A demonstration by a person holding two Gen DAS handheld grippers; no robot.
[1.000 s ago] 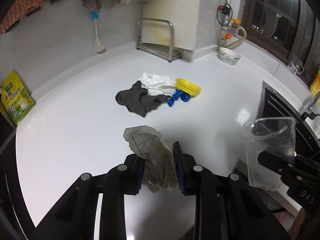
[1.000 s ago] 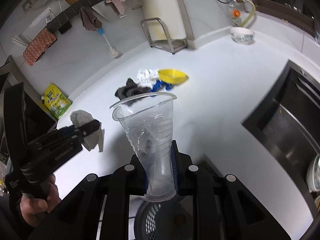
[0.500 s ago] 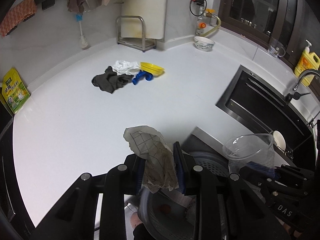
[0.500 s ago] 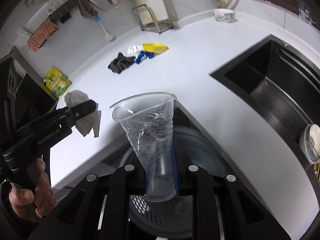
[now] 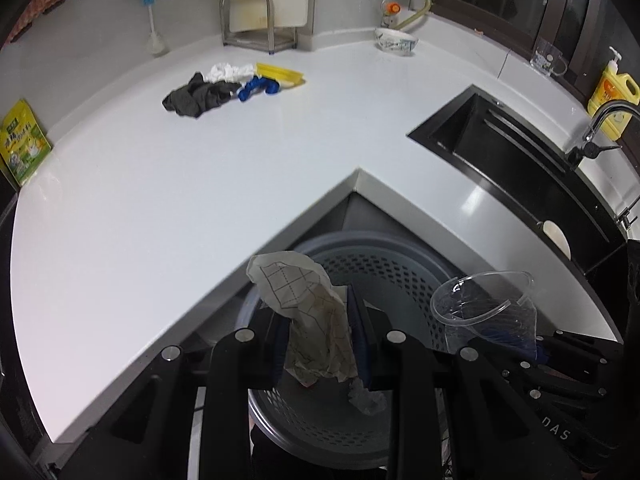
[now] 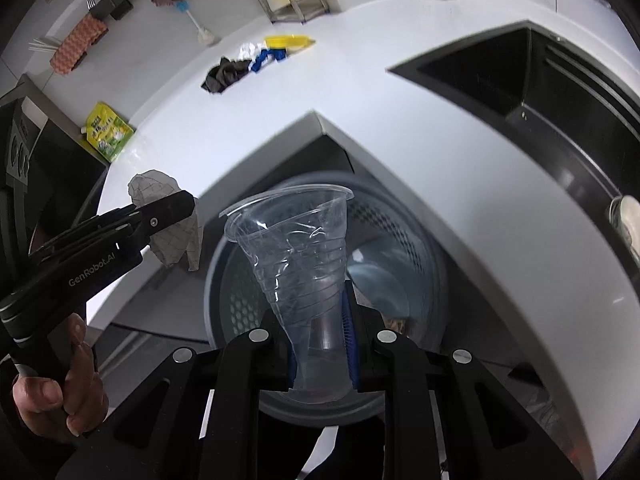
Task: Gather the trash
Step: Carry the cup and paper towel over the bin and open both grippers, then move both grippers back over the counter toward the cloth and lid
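Note:
My left gripper [image 5: 316,332] is shut on a crumpled checked paper wrapper [image 5: 304,312] and holds it over a grey perforated bin [image 5: 400,276] below the counter corner. The wrapper also shows in the right wrist view [image 6: 172,216], held by the left gripper [image 6: 176,212]. My right gripper [image 6: 320,344] is shut on a crushed clear plastic cup [image 6: 300,264], held upright above the same bin [image 6: 224,296]. The cup shows at lower right in the left wrist view [image 5: 488,312].
On the white L-shaped counter [image 5: 160,184] lie a dark rag [image 5: 196,98], a white cloth [image 5: 228,72], a blue item [image 5: 256,88] and a yellow dish [image 5: 280,74]. A black sink [image 5: 512,160] is at right, a green packet [image 5: 22,140] at left.
Both grippers have drawn back from the counter and lowered, each keeping its hold. The bin now lies under the wrapper and the cup.

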